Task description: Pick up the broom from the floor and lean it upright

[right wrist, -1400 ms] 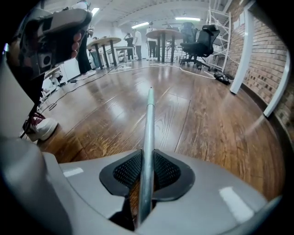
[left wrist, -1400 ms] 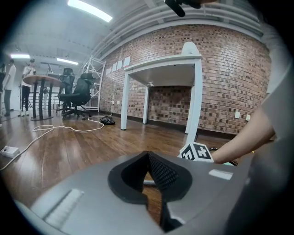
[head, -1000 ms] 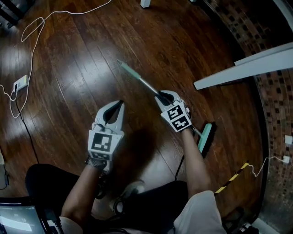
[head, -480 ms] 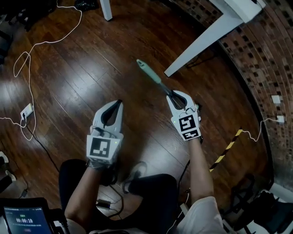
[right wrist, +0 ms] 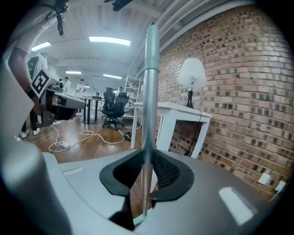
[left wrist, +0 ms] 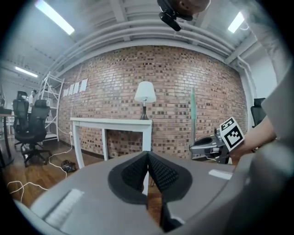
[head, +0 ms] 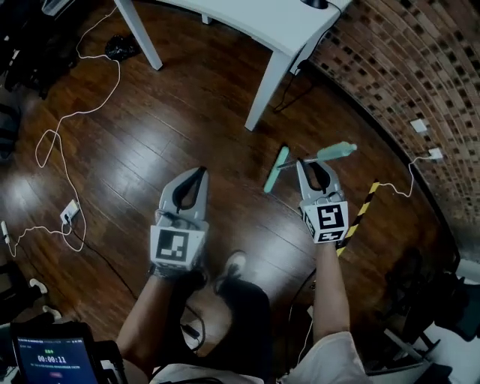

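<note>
**While Clamped on the Shaft, Broom Stands Upright**

Where the right gripper [head: 315, 166] meets the broom [head: 334, 152], its fingers [right wrist: 166, 170] pinch the thin metal shaft from both sides. Seen from the right gripper view, the shaft rises straight up through the grip. The teal handle end is at the top and the teal head shows below the fingers. Whether the head touches the floor [head: 187, 112] cannot be told.

From the head view, the broom hangs over the floor just in front of the white desk [head: 247, 22], close to the desk's near corner leg. It is well short of the brick wall [head: 397, 82].

The left gripper [head: 198, 172] is held level beside the right one, apart from the broom. Its fingers [left wrist: 161, 171] are pressed together at the tips with nothing between them.

A lamp [left wrist: 144, 94] stands on the desk. White cable [head: 67, 142] trails across the floor on the left, and striped tape [head: 361, 212] lies on the floor beside the right gripper.
</note>
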A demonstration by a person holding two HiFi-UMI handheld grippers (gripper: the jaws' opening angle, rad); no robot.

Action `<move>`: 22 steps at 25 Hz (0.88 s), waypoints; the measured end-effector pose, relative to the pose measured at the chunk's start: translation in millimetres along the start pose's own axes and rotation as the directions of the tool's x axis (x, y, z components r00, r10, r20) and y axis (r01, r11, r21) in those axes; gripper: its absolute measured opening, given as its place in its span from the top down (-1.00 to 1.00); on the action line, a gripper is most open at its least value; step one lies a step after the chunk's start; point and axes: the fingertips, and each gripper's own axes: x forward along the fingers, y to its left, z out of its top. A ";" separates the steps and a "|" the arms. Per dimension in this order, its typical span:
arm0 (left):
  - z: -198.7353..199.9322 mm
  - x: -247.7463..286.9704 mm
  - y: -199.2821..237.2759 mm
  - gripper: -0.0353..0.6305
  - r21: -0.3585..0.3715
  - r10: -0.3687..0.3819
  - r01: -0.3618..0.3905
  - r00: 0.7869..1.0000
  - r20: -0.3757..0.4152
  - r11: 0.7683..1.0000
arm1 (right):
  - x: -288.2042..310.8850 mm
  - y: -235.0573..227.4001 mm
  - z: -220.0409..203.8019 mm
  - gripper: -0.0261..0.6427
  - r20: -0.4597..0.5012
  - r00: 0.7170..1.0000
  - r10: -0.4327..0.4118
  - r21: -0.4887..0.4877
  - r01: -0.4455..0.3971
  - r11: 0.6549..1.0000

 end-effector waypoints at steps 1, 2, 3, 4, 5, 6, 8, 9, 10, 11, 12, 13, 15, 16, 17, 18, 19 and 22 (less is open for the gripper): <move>18.9 -5.0 -3.9 0.89 0.000 -0.005 0.005 1.000 0.001 1.000 | -16.1 -0.6 19.8 0.65 0.014 1.000 -0.013 0.008 0.013 1.000; 37.2 -9.7 -8.0 0.89 0.002 -0.010 0.010 1.000 0.002 1.000 | -31.7 -0.6 39.3 0.65 0.026 0.999 -0.026 0.012 0.025 1.000; 54.6 -13.7 -12.4 0.89 0.006 -0.016 0.016 1.000 0.002 1.000 | -46.7 -0.7 57.8 0.65 0.039 0.998 -0.039 0.015 0.038 0.999; 70.6 -16.9 -17.0 0.89 0.011 -0.025 0.025 1.000 0.004 1.000 | -60.8 -1.3 74.7 0.65 0.052 0.997 -0.054 0.020 0.053 0.998; 84.7 -19.0 -21.3 0.89 0.020 -0.037 0.036 0.999 0.009 0.999 | -73.7 -2.6 90.0 0.65 0.063 0.996 -0.071 0.026 0.069 0.997; 96.6 -20.2 -24.8 0.89 0.033 -0.049 0.048 0.999 0.019 0.998 | -84.8 -4.4 103.2 0.65 0.069 0.994 -0.088 0.032 0.086 0.996; 116.8 -20.2 -30.1 0.89 0.056 -0.070 0.068 0.997 0.037 0.996 | -101.2 -9.1 123.0 0.65 0.068 0.990 -0.120 0.049 0.117 0.992; 126.0 -19.2 -32.8 0.89 0.056 -0.080 0.078 0.996 0.038 0.995 | -106.9 -12.2 129.9 0.65 0.066 0.988 -0.136 0.058 0.133 0.989; 134.3 -17.4 -35.7 0.89 0.055 -0.092 0.090 0.995 0.039 0.994 | -111.7 -16.2 135.0 0.65 0.065 0.986 -0.154 0.068 0.149 0.986; 141.6 -15.2 -38.5 0.89 0.061 -0.106 0.103 0.993 0.045 0.993 | -116.1 -20.8 138.4 0.65 0.064 0.983 -0.173 0.078 0.168 0.983; 147.8 -12.7 -41.0 0.89 0.068 -0.121 0.117 0.991 0.054 0.991 | -120.2 -25.6 140.5 0.65 0.060 0.980 -0.192 0.084 0.187 0.979; 153.0 -10.0 -43.1 0.89 0.074 -0.135 0.131 0.989 0.062 0.989 | -123.9 -30.2 141.7 0.65 0.053 0.976 -0.210 0.086 0.205 0.975; 160.4 -3.7 -44.7 0.89 0.074 -0.157 0.152 0.985 0.072 0.986 | -129.0 -39.5 140.5 0.65 0.037 0.970 -0.241 0.083 0.237 0.968; 162.0 -0.1 -44.2 0.89 0.072 -0.163 0.158 0.984 0.074 0.985 | -130.6 -44.2 137.2 0.65 0.032 0.966 -0.256 0.084 0.252 0.964; 161.9 3.7 -43.1 0.89 0.069 -0.166 0.161 0.984 0.073 0.985 | -132.0 -49.0 132.0 0.65 0.027 0.963 -0.270 0.087 0.267 0.960; 160.3 8.2 -41.4 0.89 0.067 -0.165 0.160 0.984 0.069 0.985 | -132.9 -54.3 125.9 0.65 0.022 0.959 -0.283 0.091 0.280 0.956; 157.9 13.7 -39.4 0.89 0.064 -0.163 0.159 0.985 0.064 0.985 | -133.0 -60.2 120.3 0.66 0.015 0.956 -0.293 0.093 0.291 0.952; 151.3 34.3 -34.1 0.89 0.055 -0.153 0.151 0.987 0.051 0.987 | -126.2 -78.3 103.4 0.66 -0.007 0.953 -0.303 0.095 0.303 0.948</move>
